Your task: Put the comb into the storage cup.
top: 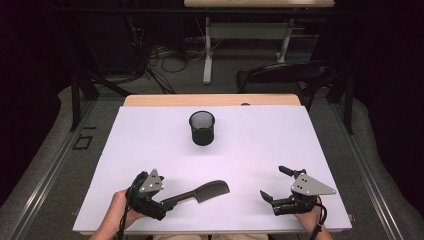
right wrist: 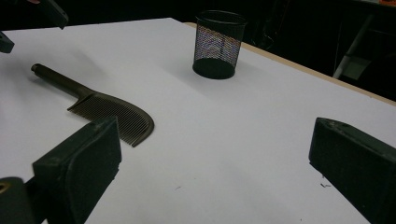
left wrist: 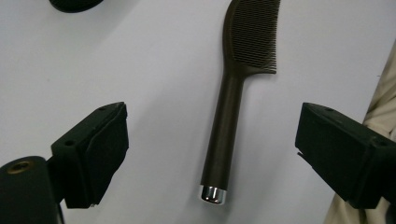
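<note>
The comb (top: 200, 193) lay flat on the white table (top: 150, 140), at about 6 o'clock from the black mesh cup (top: 202, 127). The left gripper (left wrist: 212, 154) hung over its handle, jaws spread wide and gripping nothing. The right gripper (top: 274, 184) also stood spread and empty, at 3 o'clock from the comb. A good regrasp would probably centre mid-handle.

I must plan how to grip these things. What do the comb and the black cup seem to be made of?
Comb: probably hard plastic, dark brown, semi-matt; fine moulded teeth, with a shiny, metal-looking cap on the handle end. Black cup: probably wire mesh, painted matt black; the white table shows through its wall.
</note>
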Action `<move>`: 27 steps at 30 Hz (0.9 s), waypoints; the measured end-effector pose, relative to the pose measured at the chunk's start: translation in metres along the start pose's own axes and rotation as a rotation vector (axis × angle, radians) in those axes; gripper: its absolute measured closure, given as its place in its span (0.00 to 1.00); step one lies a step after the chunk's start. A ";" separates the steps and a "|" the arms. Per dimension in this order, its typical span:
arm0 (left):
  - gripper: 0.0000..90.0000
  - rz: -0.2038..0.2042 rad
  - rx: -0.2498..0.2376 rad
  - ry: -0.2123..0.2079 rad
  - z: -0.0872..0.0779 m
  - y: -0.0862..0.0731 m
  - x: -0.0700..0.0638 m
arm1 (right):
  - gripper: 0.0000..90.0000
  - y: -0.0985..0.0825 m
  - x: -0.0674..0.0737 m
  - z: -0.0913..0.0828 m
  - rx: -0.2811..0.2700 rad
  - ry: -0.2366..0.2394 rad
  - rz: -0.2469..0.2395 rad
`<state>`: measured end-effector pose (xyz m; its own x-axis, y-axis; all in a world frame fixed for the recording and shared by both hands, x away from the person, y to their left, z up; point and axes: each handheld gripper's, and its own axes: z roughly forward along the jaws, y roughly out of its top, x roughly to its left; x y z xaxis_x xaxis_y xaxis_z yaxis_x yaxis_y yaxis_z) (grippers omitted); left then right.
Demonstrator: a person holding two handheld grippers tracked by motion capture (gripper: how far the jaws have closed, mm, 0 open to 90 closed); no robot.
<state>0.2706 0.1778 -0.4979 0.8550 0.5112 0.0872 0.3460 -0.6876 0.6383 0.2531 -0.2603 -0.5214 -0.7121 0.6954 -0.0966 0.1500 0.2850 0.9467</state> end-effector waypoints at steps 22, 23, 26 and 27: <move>0.00 0.071 0.148 -0.014 0.010 0.024 0.008 | 0.02 -0.001 -0.001 0.002 0.003 0.005 0.002; 0.00 0.074 0.155 -0.015 0.012 0.025 0.008 | 0.02 -0.001 -0.001 0.002 0.003 0.005 0.006; 0.00 0.083 0.174 -0.019 0.014 0.028 0.008 | 0.02 -0.001 0.000 0.002 0.004 0.007 0.005; 0.00 0.085 0.179 -0.017 0.015 0.029 0.008 | 0.02 -0.001 0.000 0.002 0.004 0.007 0.007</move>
<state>0.2929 0.1540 -0.4905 0.8899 0.4399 0.1208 0.3346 -0.8093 0.4827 0.2544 -0.2596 -0.5228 -0.7159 0.6926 -0.0878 0.1579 0.2831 0.9460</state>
